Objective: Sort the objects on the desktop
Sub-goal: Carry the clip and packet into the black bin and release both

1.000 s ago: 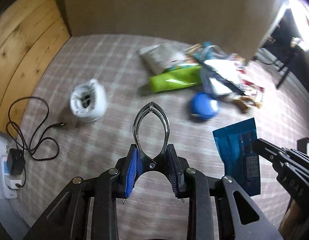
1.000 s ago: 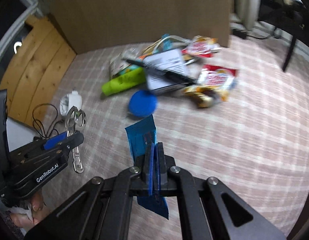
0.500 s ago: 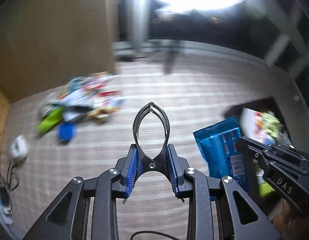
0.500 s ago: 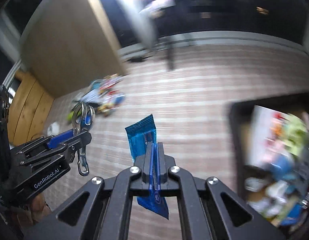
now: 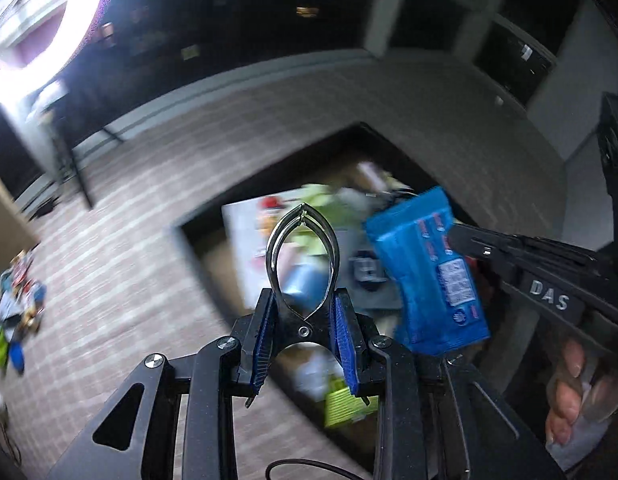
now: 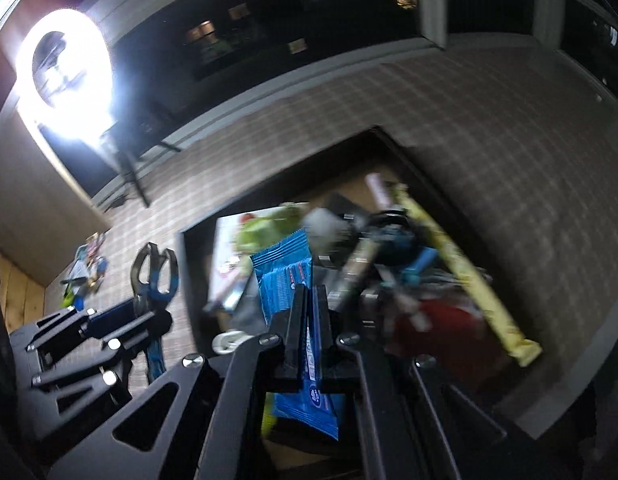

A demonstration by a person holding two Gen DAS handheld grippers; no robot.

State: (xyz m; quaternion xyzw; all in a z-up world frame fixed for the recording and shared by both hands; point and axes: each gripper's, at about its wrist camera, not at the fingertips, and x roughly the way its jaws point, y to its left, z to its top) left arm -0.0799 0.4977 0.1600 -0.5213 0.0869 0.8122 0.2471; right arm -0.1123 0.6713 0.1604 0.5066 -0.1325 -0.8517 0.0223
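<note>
Evidently both carried things are at the drop-off. The metal clip (image 5: 303, 264), a chrome spring clamp with a teardrop loop, sits between the blue pads of the left gripper (image 5: 305, 332), whose jaws stand partly apart and clamped on the clip's handles; gripped low like that, the loop juts forward and can be aimed. The blue snack packet (image 6: 287, 280) hangs pinched edge-on in the right gripper (image 6: 309, 320), whose jaws are pressed together on the thin foil, so it stands flat and upright rather than drooping. In the left wrist view the same packet shows face-on at the right, over the box.

Below both lies the dark storage box (image 5: 269, 176), set on the checked tablecloth (image 5: 129, 240) with one corner pointing away from the cameras. It already holds a blurred jumble; a long yellow stick pack (image 6: 461, 272) leans along its right-hand side. Both grippers tilt steeply down over the box, the clip nearer its left edge, which I judge suits a release into it.

At the cloth's far left edge a small pile of unsorted items (image 5: 13, 312) remains, so sorting is not finished.
</note>
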